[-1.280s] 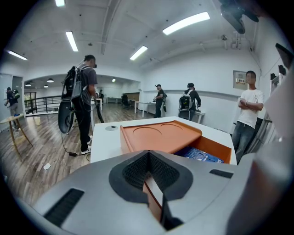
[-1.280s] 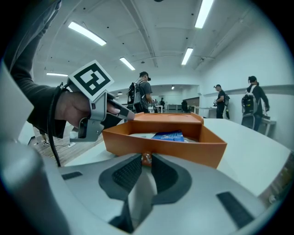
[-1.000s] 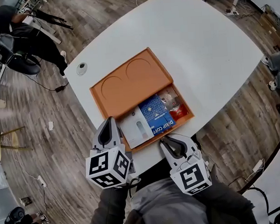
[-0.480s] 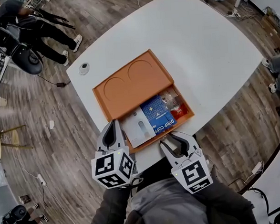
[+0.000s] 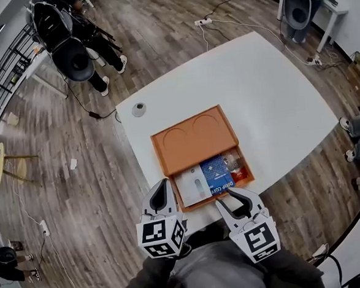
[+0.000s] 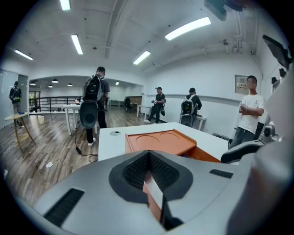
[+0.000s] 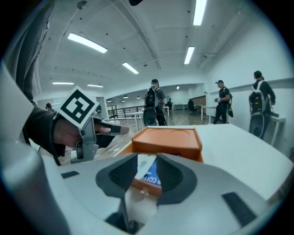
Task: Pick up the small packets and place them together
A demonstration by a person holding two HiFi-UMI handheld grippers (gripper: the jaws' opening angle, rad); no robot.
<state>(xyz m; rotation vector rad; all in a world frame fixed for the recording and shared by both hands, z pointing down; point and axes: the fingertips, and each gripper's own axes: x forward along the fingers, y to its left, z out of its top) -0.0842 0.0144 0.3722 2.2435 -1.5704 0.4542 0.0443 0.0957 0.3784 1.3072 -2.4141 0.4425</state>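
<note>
**Two grippers short of the tray, packets lying inside**

Both grippers hang at the near edge of the counter (image 5: 275,97), just short of the tray (image 5: 195,139). The left gripper (image 5: 162,184) has its jaws together, with nothing in them. The right gripper (image 5: 236,195) has its jaws apart; they have just been opening, and they grip nothing.

The head view alone shows the whole layout. The packets lie side by side in the tray's open near compartment: a white packet (image 5: 193,185) at the left, a blue packet (image 5: 218,173) in the middle and clear packets (image 5: 233,162) with some red at the right.

The right gripper view looks between its jaws at the tray's near wall, with the white and blue packets beyond it. It also catches the hand (image 7: 59,133) on the left gripper, which the head view hides under the marker cube. The left gripper view shows the tray's raised orange top but almost nothing of the packets.

The blue packet's print reads only in part, and I cannot count the clear packets.

Farther off, a small disc (image 5: 139,107) sits on the counter, and people (image 6: 158,103) stand about the room.
</note>
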